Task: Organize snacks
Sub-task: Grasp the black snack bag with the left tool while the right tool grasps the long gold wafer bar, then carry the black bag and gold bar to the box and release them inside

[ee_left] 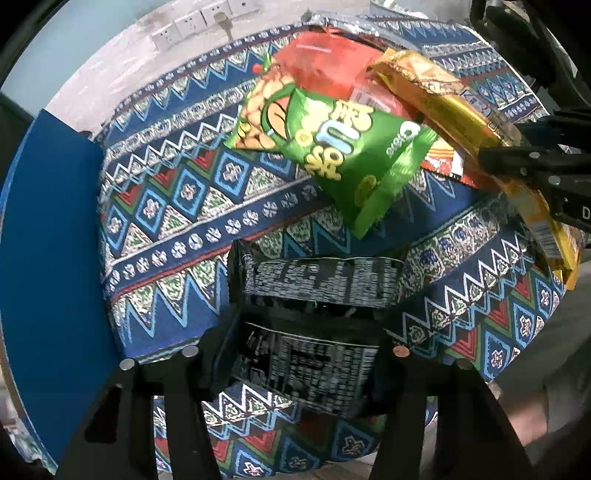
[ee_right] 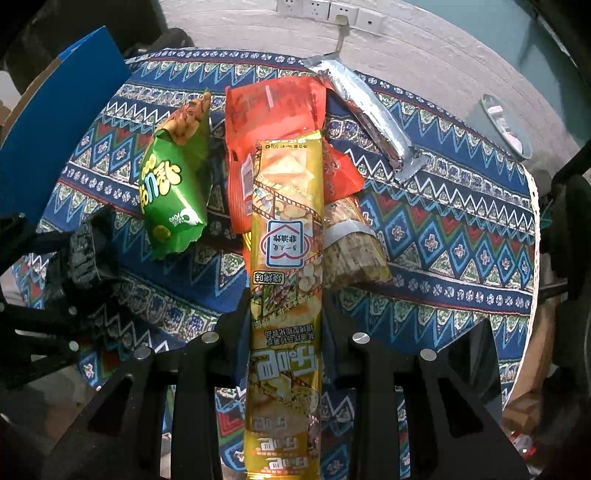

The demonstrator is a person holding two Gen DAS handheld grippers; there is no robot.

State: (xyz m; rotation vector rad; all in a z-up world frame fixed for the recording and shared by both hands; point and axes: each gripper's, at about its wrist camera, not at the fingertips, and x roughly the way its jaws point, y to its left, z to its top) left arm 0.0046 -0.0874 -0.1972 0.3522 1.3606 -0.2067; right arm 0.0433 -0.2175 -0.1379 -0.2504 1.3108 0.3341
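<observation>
My left gripper (ee_left: pixel 306 314) is shut on a black snack packet (ee_left: pixel 317 284) with white print, held over the patterned tablecloth. My right gripper (ee_right: pixel 286 306) is shut on a long gold cracker packet (ee_right: pixel 286 258), which also shows in the left wrist view (ee_left: pixel 454 118) at the right. A green snack bag (ee_left: pixel 332 140) lies ahead of the left gripper and shows in the right wrist view (ee_right: pixel 173 192) too. A red packet (ee_right: pixel 273 118) lies under the gold one's far end. A silver packet (ee_right: pixel 369 118) and a clear biscuit pack (ee_right: pixel 354 247) lie to the right.
A blue box wall (ee_left: pixel 48 258) stands at the left table edge and shows in the right wrist view (ee_right: pixel 62 110) as well. The round table carries a blue patterned cloth (ee_right: pixel 461 229). Wall sockets (ee_right: pixel 325 11) sit behind. A grey bin (ee_right: pixel 502 125) stands on the floor at the right.
</observation>
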